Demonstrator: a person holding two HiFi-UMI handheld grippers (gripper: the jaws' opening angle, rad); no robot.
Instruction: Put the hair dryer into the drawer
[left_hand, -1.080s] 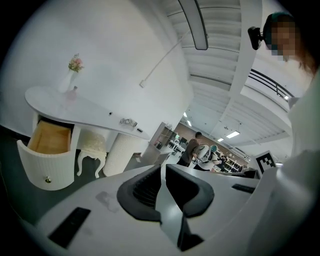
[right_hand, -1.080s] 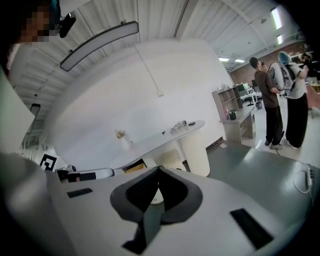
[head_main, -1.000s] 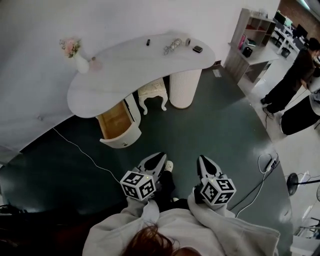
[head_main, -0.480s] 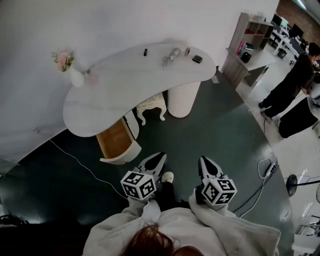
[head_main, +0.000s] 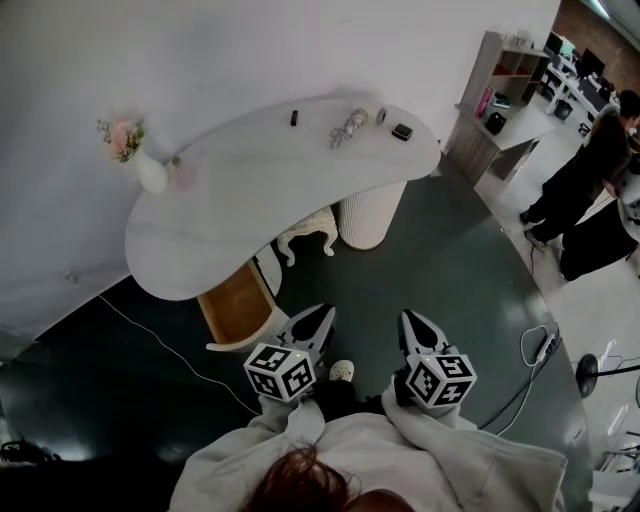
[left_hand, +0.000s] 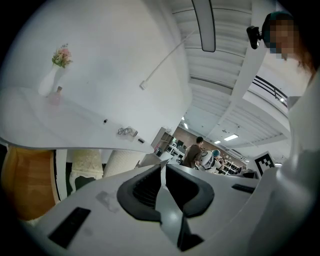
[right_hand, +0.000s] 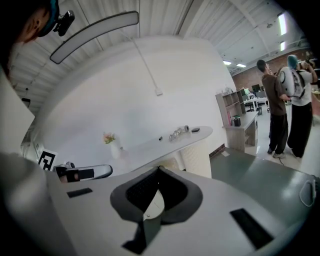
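Note:
A white curved dressing table (head_main: 250, 170) stands ahead of me. Its drawer (head_main: 235, 305) is pulled open under the near left end and shows a bare wooden inside; it appears again as the drawer (left_hand: 27, 180) in the left gripper view. On the far part of the top lies a small silvery object (head_main: 348, 125), too small to tell whether it is the hair dryer. My left gripper (head_main: 322, 312) and right gripper (head_main: 410, 318) are held side by side over the dark floor, short of the table. Both are shut with nothing in them.
A vase of pink flowers (head_main: 140, 160) and small dark items (head_main: 402, 131) sit on the table. Under it are a white stool (head_main: 305, 228) and a ribbed round leg (head_main: 372, 212). A white cable (head_main: 160, 330) crosses the floor. People (head_main: 585, 170) and shelves (head_main: 500, 90) are at right.
The table and its open drawer have come closer to both grippers as I walk toward them. The grippers stay side by side and shut.

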